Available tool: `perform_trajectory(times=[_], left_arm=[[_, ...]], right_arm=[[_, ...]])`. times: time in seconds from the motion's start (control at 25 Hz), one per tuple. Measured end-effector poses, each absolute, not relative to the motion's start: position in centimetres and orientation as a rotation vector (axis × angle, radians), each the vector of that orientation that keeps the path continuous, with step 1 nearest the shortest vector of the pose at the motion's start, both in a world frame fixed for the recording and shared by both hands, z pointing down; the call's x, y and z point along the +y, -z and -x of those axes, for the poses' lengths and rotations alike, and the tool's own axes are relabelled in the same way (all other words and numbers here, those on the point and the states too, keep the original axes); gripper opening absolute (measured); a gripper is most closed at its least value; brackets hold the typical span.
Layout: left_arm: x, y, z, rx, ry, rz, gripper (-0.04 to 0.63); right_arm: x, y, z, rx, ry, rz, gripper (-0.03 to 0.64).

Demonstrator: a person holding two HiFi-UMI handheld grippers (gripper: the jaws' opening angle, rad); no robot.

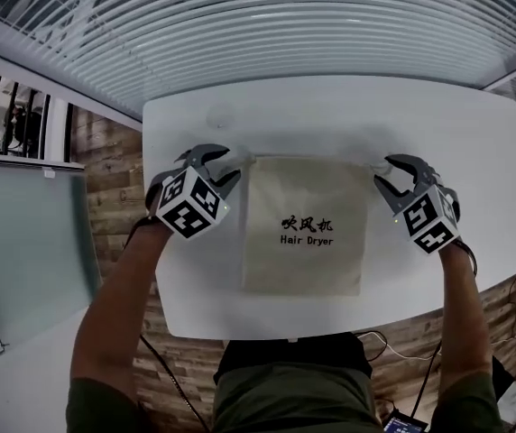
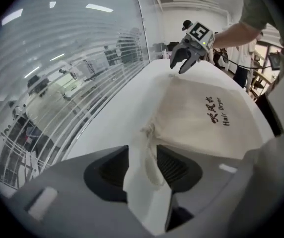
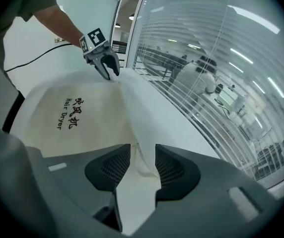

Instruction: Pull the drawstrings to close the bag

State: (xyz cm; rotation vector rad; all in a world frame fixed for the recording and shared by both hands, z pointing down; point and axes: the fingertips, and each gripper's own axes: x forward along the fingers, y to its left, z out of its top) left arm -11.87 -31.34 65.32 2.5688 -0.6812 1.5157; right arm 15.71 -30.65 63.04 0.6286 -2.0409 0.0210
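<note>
- My left tongs (image 2: 143, 151) are released. The two dark ribbed pads stand apart and point steeply down at the tabletop, with nothing pinched.
- In the gap between those pads lies the cream cord loop of the left drawstring (image 2: 152, 170). It is slack on the tabletop and runs out of the puckered far-left corner of the bag. It lies close to one pad, but it is not clamped.
- My right tongs (image 3: 142, 152) are released in the same way, with the jaws wide. The thinner loop of the right drawstring (image 3: 145, 168) lies loose between them at the bag's far-right corner.
- Both cords belong to the flat beige cloth bag (image 1: 305, 228) printed "Hair Dryer" in black. It lies in the middle of the white rectangular table (image 1: 330, 106), with its mouth toward the far edge and its bottom toward the near edge.
- The mouth lies full width and ungathered, so I judge the closing has not begun. The step in hand is taking hold of the cords.
- To do that well, I should settle each pair of pads low enough that the cord sits deep in the ribbing. Then I should clench on cord alone, clear of the bag's hem, because pinching cloth would stop the channel from gathering.
- After that I would draw both hands apart along the far edge, level and at an even pace. If one side pulls harder, the light bag will likely slide across the smooth tabletop instead of cinching.
</note>
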Motion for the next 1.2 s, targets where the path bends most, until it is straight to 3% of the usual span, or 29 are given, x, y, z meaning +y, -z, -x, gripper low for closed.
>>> perform_trajectory(times=[0.48,0.76,0.92,1.2], left_arm=[[-31.1,-67.0,11.0,-0.409,-1.658,-2.533,0.152],[-30.2,-66.9,10.8,-0.271,-1.685,-2.463,0.073],[-30.3,-67.0,10.7,-0.225,-1.662,-2.403,0.071],[-31.0,-67.1,10.8,-0.216,-1.681,-2.369,0.026]], right_arm=[[-30.5,-66.0,-15.7,-1.985,-0.083,-0.399,0.143],[-30.5,-66.6,-15.4,-1.981,-0.125,-0.335,0.140],[-30.5,-66.9,-15.7,-1.977,-0.172,-0.306,0.136],[-29.7,-66.6,-14.8,-2.022,-0.232,-0.244,0.031]])
